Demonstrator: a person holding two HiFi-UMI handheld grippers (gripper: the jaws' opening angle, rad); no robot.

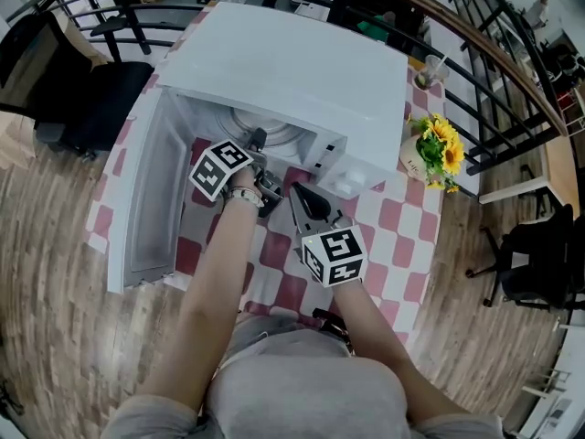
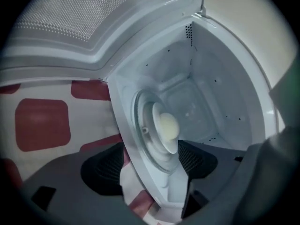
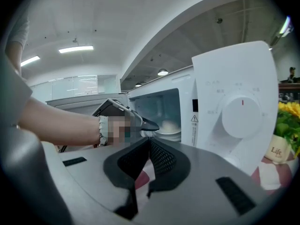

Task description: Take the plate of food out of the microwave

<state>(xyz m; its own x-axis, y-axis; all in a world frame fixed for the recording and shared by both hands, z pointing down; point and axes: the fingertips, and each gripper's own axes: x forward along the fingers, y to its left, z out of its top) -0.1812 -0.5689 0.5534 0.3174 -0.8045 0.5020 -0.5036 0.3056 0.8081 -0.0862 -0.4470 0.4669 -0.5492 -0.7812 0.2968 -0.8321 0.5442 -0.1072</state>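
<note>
Overhead, a white microwave (image 1: 292, 71) is seen on a red-and-white checked cloth (image 1: 393, 227), with its door (image 1: 151, 190) swung wide open. The left gripper (image 1: 259, 144) is held at the oven's mouth, pointed inward and rolled to one side. Its jaws are spread wide, and nothing is clamped between them. Straight ahead of those jaws, inside the cavity, the plate (image 2: 169, 146) is set on the glass turntable (image 2: 143, 144), with a pale rounded lump of food (image 2: 168, 125) on it. The plate's near edge is seen just past the pads (image 2: 194, 158); whether they touch cannot be judged. The right gripper (image 1: 306, 204) is held short of the oven, just beside the left one, with its jaws pressed together and empty. The dial (image 3: 242, 116) is faced ahead of it and to its right, and yellow flowers (image 1: 439, 149) are stood farther right.
</note>
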